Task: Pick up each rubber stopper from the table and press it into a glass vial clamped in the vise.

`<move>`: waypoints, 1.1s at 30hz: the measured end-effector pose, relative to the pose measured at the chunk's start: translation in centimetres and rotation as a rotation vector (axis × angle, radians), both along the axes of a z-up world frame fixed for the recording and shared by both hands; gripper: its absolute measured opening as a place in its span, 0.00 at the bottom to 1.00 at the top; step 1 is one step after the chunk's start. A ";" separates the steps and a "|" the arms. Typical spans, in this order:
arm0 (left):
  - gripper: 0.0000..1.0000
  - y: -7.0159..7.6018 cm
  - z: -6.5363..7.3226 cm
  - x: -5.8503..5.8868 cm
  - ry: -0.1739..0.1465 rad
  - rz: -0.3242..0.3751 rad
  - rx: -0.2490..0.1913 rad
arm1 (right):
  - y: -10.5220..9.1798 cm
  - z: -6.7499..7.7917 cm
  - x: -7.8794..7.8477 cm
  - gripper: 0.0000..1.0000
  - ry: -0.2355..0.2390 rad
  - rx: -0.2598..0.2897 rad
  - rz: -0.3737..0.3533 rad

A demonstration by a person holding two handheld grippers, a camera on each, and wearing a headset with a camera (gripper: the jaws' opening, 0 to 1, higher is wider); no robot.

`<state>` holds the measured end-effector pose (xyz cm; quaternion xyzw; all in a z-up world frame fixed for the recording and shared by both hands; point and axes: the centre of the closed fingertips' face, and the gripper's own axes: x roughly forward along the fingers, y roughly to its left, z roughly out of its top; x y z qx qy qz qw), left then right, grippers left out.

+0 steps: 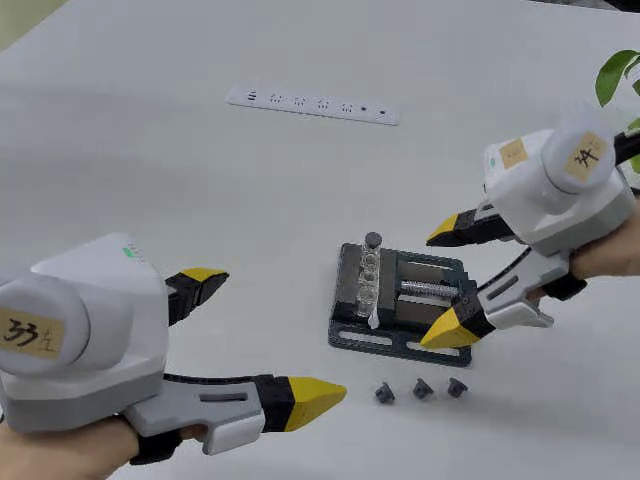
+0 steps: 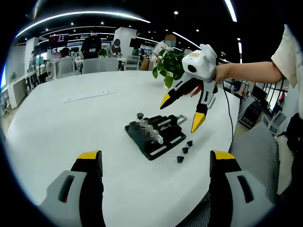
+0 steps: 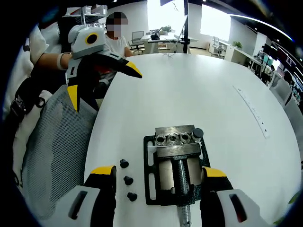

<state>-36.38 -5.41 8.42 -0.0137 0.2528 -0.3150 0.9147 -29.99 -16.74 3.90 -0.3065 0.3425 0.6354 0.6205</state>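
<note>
Stoppers [image 1: 423, 388], 3 of them, lie in a short left-to-right row on the table [image 1: 200, 180], just beside the near edge of the vise [image 1: 350, 335]. Vials [image 1: 369, 280] stand clamped upright in the vise in a near-to-far line. The far one, the capped vial [image 1: 373, 242], carries a dark plug, and the right gripper view shows 3 open mouths beside it, so I judge 1 of 4 done. The right gripper [image 1: 444, 284] hangs over the right, screw end of the vise with its jaws wide apart and nothing between them. Its near tip sits a little beyond the rightmost stopper, so the row lies toward the near side and slightly left of it. The left gripper [image 1: 262, 335] is at the near left, also spread and empty, well apart from the row. The right is clearly nearer, so the next pick likely falls to it: come nearer and down, straddling 1 stopper across the row's line. Which end of each stopper faces up is too small to tell.
</note>
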 end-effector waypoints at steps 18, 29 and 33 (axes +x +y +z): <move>0.93 -1.2 0.1 -0.1 0.001 -0.045 0.007 | -4.0 -1.9 -4.6 0.57 0.000 0.069 -0.179; 0.93 -1.9 0.2 -0.3 0.004 -0.075 0.012 | -5.3 -4.7 -5.2 0.35 -0.129 0.061 -0.250; 0.93 -2.1 0.1 -0.4 0.006 -0.079 0.011 | -5.6 -5.9 -4.8 0.27 -0.168 0.053 -0.268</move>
